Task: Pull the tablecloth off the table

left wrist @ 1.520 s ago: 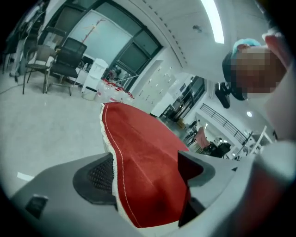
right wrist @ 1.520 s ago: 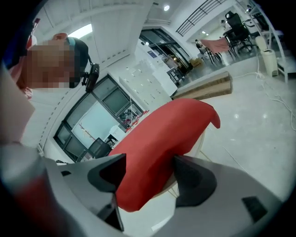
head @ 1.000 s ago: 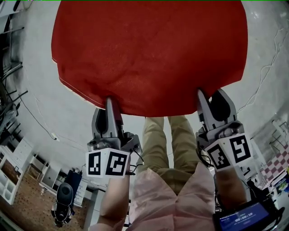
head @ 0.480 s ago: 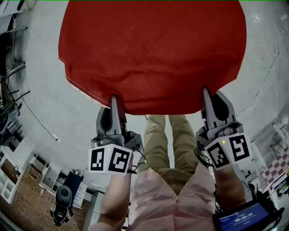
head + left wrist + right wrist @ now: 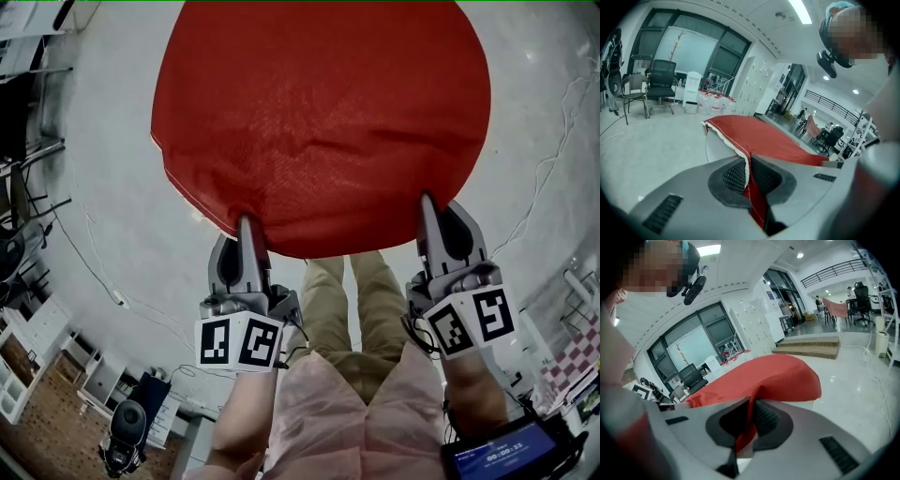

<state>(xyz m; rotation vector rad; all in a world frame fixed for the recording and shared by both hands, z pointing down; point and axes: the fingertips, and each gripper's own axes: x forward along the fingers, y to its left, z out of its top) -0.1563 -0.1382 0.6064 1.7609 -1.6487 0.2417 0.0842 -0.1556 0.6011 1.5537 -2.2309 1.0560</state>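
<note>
Raised since the earlier frame, the near hem of the red fabric tablecloth (image 5: 319,112) now draws the cloth narrower over the round white surface (image 5: 717,150). Left gripper (image 5: 249,223) at 7 o'clock and right gripper (image 5: 427,202) at 5 o'clock are each clamped on that hem. Cloth appears light, soft and limp; the trimmed hem is the sound hold.

- This is a big open office or lab hall, with a pale glossy floor (image 5: 855,385) and a strip light (image 5: 801,11) overhead.
- Black office chairs (image 5: 661,84) stand before tall glazed windows (image 5: 693,51).
- White lockers (image 5: 757,89) line a wall, and there's a railed mezzanine (image 5: 829,273).
</note>
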